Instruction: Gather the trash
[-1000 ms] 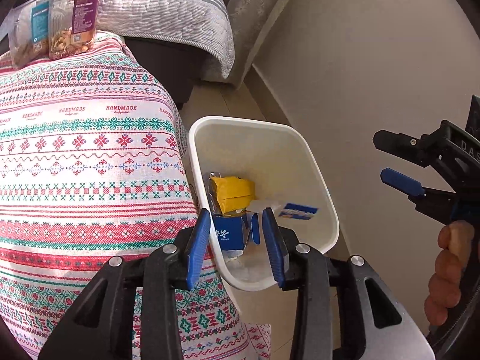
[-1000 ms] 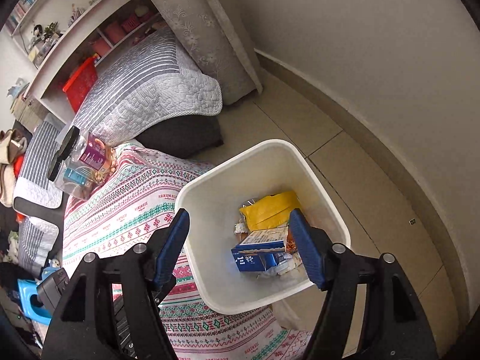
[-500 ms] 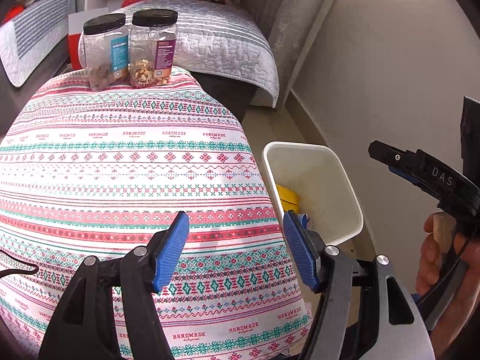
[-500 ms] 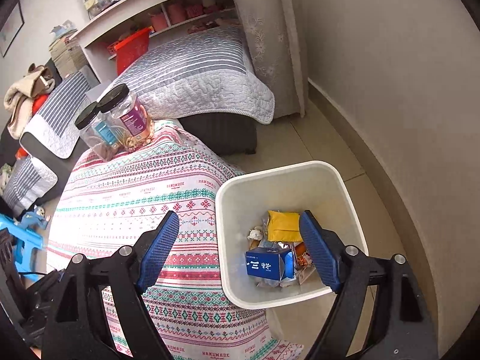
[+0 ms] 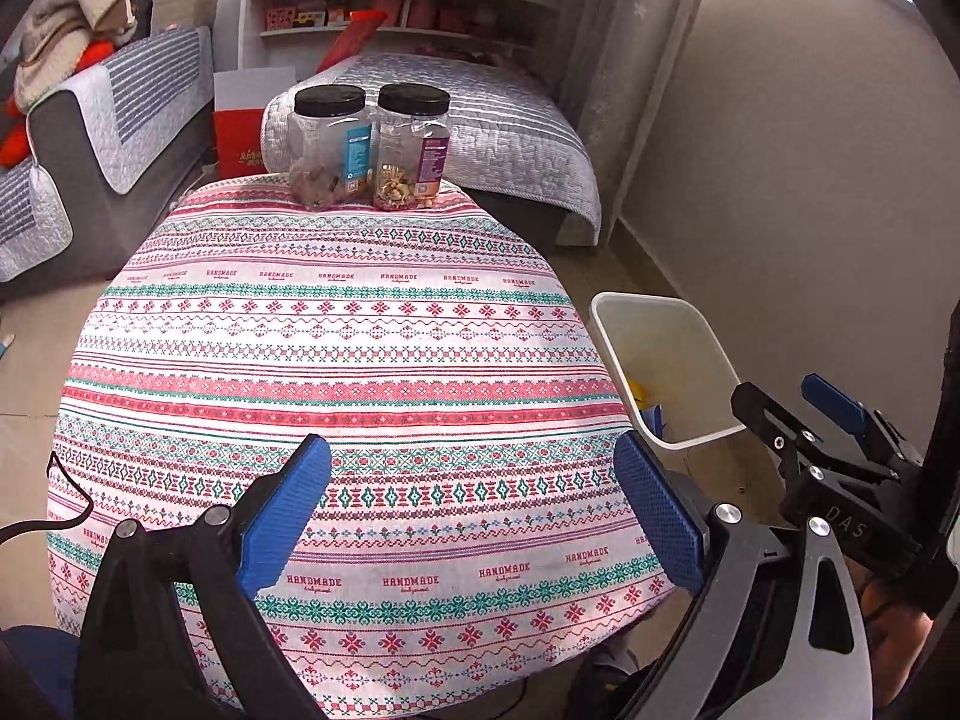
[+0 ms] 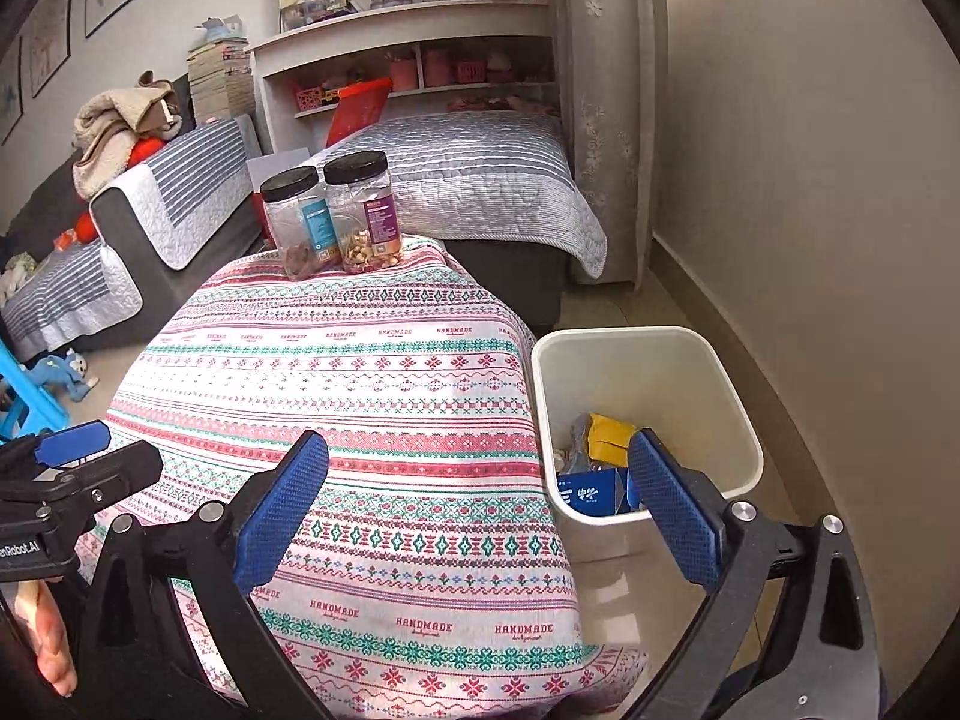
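A white trash bin point(image 6: 738, 420) stands on the floor right of the table; it also shows in the left wrist view point(image 5: 714, 342). Inside lie a yellow packet point(image 6: 609, 435) and a blue carton point(image 6: 591, 492). My left gripper point(image 5: 474, 510) is open and empty above the near part of the patterned tablecloth point(image 5: 336, 360). My right gripper point(image 6: 474, 504) is open and empty above the table's right edge, its right finger in front of the bin. The right gripper also shows at the right of the left wrist view point(image 5: 798, 414).
Two black-lidded snack jars point(image 5: 327, 144) point(image 5: 414, 144) stand at the table's far edge. A grey bed point(image 6: 480, 180), a sofa point(image 6: 150, 210) and white shelves point(image 6: 408, 60) lie beyond. A wall point(image 6: 810, 180) runs along the right. A black cable point(image 5: 66, 480) lies at the table's left.
Both grippers have pulled back and up from over the bin and swung left over the table. The left gripper's jaws opened wide. The blue carton now lies in the bin.
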The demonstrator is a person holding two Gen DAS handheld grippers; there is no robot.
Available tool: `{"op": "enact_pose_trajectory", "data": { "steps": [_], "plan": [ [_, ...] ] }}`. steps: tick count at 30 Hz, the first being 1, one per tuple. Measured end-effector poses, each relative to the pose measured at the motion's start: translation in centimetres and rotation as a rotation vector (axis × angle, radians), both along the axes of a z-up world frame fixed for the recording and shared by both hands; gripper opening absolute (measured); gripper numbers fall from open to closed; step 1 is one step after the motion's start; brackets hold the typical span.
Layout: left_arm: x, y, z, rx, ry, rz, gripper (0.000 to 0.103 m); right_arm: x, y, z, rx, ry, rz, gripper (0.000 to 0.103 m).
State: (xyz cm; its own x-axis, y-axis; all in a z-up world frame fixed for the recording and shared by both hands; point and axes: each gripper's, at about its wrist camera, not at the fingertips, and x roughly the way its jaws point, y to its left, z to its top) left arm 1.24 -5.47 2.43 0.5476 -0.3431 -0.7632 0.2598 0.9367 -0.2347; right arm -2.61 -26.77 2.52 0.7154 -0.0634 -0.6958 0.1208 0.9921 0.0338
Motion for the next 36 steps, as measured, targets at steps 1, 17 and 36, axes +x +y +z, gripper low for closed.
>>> {"op": "enact_pose_trajectory", "data": {
  "steps": [1,17,36],
  "plan": [
    [-0.1,-0.1,-0.1,-0.011,0.001,-0.003,0.093,-0.7,0.0,-0.4,0.001,0.004,-0.017,0.096],
    [-0.3,-2.9,-2.2,0.06,-0.015,0.01,0.096,-3.0,-0.8,-2.3,-0.046,0.026,-0.102,0.096],
    [-0.4,-3.7,-2.6,0.087,-0.024,-0.002,0.096,-2.9,-0.9,-2.2,-0.077,0.015,-0.115,0.096]
  ]
}}
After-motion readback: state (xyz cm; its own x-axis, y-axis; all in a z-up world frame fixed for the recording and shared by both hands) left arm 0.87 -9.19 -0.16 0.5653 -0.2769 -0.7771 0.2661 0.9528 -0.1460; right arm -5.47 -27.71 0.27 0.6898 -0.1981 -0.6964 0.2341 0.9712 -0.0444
